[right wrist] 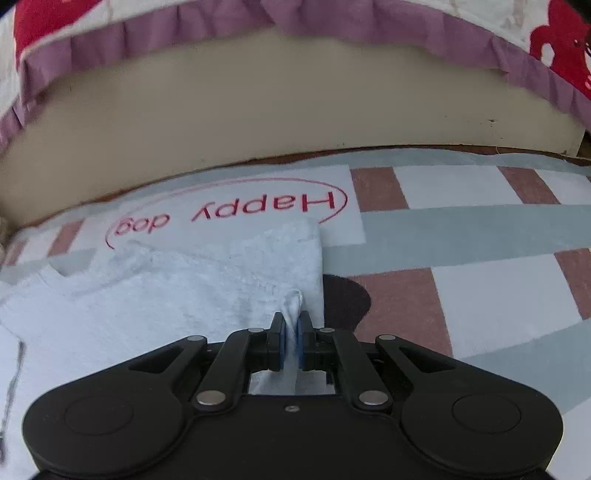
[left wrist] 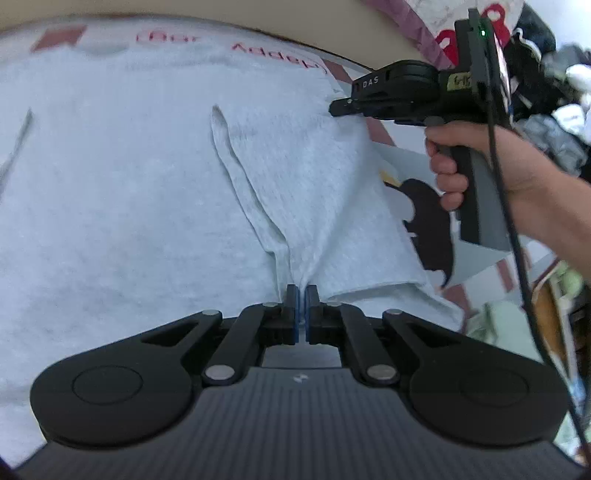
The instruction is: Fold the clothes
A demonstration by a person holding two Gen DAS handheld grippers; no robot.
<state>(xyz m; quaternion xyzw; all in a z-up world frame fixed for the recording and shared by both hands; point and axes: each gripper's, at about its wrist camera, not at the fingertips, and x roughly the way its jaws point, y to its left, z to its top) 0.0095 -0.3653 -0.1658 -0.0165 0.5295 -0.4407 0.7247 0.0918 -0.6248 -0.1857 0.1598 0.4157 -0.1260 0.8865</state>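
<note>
**Both claws pinched on a pale grey garment spread over the patterned mat**

A pale grey fleecy garment (left wrist: 129,184) lies spread across a mat (right wrist: 461,229) printed with grey, white and dusty-pink blocks. "Happy dog" (right wrist: 266,210) is written in red inside a red oval near the mat's far edge, and the garment's far corner overlaps the lower part of that oval. Beyond the mat's far edge rises a plain beige panel (right wrist: 277,110), topped by a purple-frilled cover (right wrist: 332,33) with red figures on white.

The left claw (left wrist: 302,295) is closed tight on a pinch of the garment's near hem; the cloth gathers into the blue pads, and a long raised crease (left wrist: 236,166) runs away from the grip toward the far edge of the mat. Just right of that grip the cloth lies doubled, its folded edge (left wrist: 373,286) showing.

The right claw (right wrist: 291,325) is likewise clamped on the garment, at its right-hand side close to the edge, with a small tuft of cloth poking up between the pads. From the left wrist view the right claw (left wrist: 338,107) shows side-on at the garment's far right corner, held by the person's right hand (left wrist: 465,162) around the grip, a black cable (left wrist: 517,240) trailing down from it. A dark printed shape (left wrist: 430,221) on the mat shows just beside the garment's right edge. A heap of mixed clothing (left wrist: 554,92) sits blurred past the mat's right side.
</note>
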